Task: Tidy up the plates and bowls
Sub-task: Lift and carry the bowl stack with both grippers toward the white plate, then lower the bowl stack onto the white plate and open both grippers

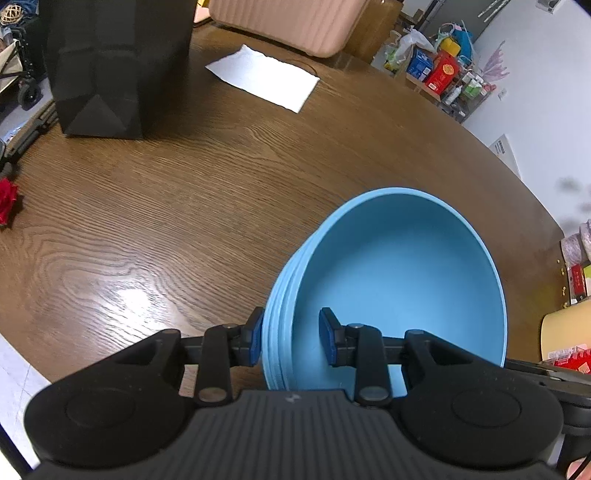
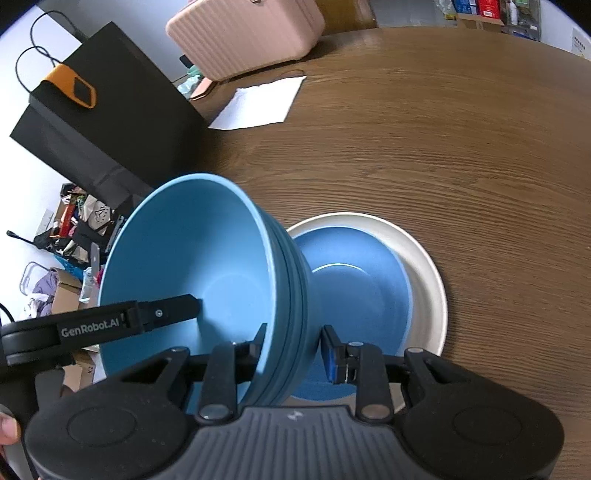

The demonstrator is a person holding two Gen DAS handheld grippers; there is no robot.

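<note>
A stack of several light blue bowls (image 1: 399,280) hangs tilted above the wooden table (image 1: 147,221). My left gripper (image 1: 291,338) is shut on its rim, one pad outside the stack and one inside the top bowl. In the right wrist view the same bowl stack (image 2: 192,258) is clamped at the opposite rim by my right gripper (image 2: 295,347). The left gripper's finger (image 2: 173,312) reaches into the bowl from the left. Just beyond the stack, a dark blue plate (image 2: 354,280) lies on a larger white plate (image 2: 424,266) on the table.
A black paper bag (image 1: 110,66) stands at the table's far left, a pink ribbed case (image 1: 288,22) at the back, and a white sheet of paper (image 1: 262,77) between them. A red flower (image 1: 7,201) lies at the left edge. Cluttered shelves stand beyond the table.
</note>
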